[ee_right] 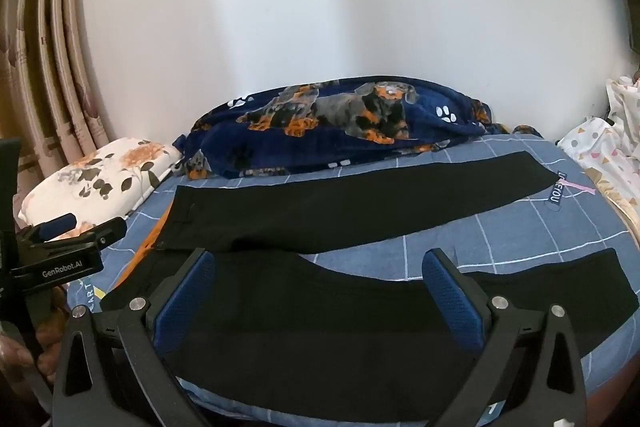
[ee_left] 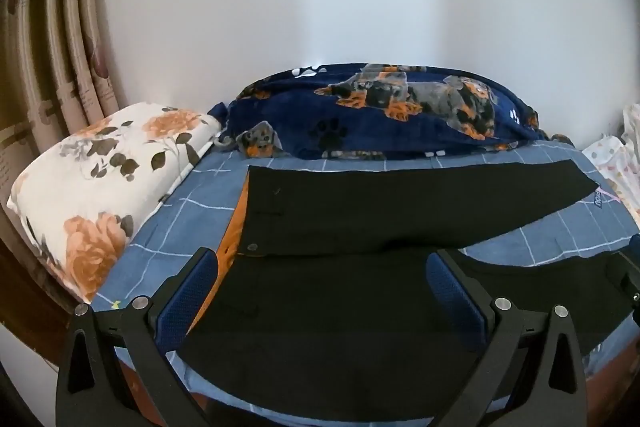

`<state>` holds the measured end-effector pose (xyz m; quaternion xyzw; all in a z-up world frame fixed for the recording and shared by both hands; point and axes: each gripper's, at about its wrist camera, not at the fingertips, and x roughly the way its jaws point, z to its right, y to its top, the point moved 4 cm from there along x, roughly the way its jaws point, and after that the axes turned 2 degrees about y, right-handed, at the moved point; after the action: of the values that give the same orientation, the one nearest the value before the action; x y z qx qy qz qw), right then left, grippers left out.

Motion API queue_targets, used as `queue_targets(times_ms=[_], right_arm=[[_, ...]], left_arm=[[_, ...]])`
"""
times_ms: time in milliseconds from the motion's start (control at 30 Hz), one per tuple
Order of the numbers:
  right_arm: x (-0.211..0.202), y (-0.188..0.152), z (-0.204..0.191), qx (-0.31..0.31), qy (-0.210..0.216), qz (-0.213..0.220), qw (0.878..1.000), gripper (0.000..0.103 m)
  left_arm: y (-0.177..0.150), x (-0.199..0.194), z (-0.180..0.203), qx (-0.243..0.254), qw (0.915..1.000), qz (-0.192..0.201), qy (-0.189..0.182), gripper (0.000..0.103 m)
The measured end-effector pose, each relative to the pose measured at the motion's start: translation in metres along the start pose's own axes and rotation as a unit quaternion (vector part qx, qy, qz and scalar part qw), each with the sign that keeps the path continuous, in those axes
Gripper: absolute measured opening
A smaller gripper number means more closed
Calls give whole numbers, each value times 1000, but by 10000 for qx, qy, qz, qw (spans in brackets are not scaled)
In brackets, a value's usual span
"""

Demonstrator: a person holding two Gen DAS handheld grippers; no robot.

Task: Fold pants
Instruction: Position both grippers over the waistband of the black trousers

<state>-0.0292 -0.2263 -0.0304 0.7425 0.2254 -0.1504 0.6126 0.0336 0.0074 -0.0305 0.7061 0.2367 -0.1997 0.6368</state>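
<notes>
Black pants (ee_left: 360,211) lie flat and spread open on the blue checked bed sheet, waistband at the left with an orange lining (ee_left: 232,227), both legs running to the right. They show in the right wrist view too (ee_right: 360,203). My left gripper (ee_left: 320,267) is open and empty, hovering over the near leg close to the waistband. My right gripper (ee_right: 320,267) is open and empty, hovering over the near leg (ee_right: 320,327) further right. The left gripper also shows at the left edge of the right wrist view (ee_right: 68,239).
A floral pillow (ee_left: 100,179) lies at the left of the bed. A navy dog-print blanket (ee_left: 380,115) is bunched along the white wall behind the pants. Curtains (ee_left: 60,47) hang at the far left. Patterned white bedding (ee_right: 600,155) lies at the right.
</notes>
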Motion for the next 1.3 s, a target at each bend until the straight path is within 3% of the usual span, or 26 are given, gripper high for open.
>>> queue_targets(times_ms=[533,1300], right_arm=[[12,-14,3,8,-18,-114,9999,103],[52,-1,-9,-301,-113,-551,9980,103]], left_arm=[[-2,8,-2,-19,10000,-74,34,103],[19,91,-28,-13,9982,-581,161,103]])
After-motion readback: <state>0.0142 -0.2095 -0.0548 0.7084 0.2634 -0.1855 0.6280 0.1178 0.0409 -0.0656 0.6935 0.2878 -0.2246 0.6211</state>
